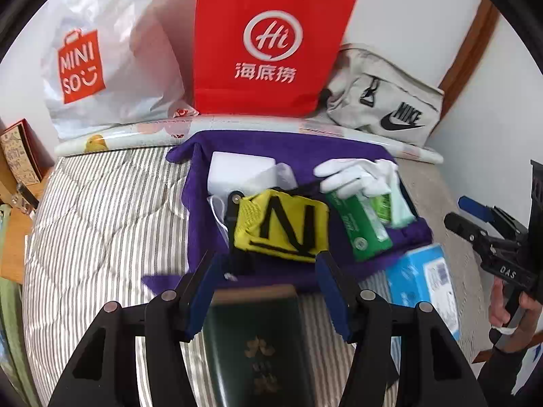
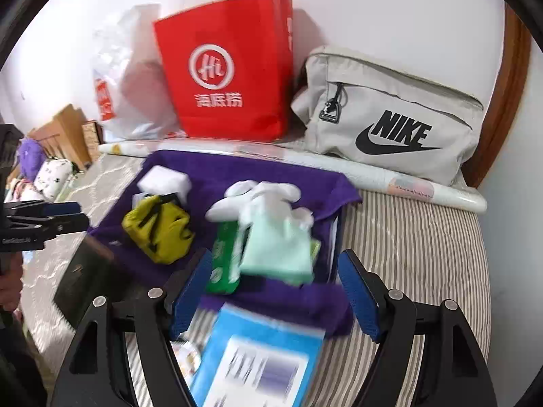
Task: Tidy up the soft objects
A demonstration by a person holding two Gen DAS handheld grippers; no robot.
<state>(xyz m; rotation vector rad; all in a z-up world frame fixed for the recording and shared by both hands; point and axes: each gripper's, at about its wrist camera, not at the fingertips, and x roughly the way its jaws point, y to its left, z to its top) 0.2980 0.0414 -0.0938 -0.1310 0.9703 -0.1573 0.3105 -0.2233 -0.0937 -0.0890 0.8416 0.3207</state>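
A purple towel lies spread on the striped bed. On it sit a yellow pouch with black straps, a white block, white gloves, a green tissue pack and a pale green cloth. My left gripper hovers open just in front of the yellow pouch, with nothing between its fingers. My right gripper hangs open over the towel's near edge by the green pack, pressing on nothing.
A dark green box and a blue box lie at the towel's near edge. A white shopping bag, a red paper bag and a grey sling bag stand along the wall.
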